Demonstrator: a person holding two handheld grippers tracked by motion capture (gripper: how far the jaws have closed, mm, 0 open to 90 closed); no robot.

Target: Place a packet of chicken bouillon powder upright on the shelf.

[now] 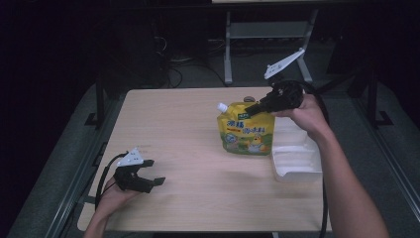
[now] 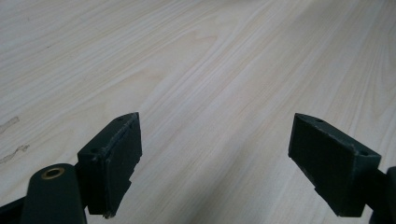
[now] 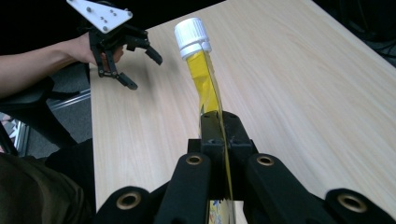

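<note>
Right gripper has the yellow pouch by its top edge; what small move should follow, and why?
Probably carry the pouch sideways over the white tray and lower it in. The right gripper is shut on the pouch's top seam beside the white cap, the tray sits just beside it, and the left gripper waits open, away from both.

Pale wooden table (image 1: 188, 134); dark grey floor (image 1: 59, 163) around it; grey metal frame (image 1: 230, 44) beyond far edge; room dim

We see a pale wooden table (image 1: 188, 144). On it a yellow pouch (image 1: 246, 131) stands upright, right of centre, with a white tray (image 1: 296, 161) just beside it, nearer the right edge.
</note>
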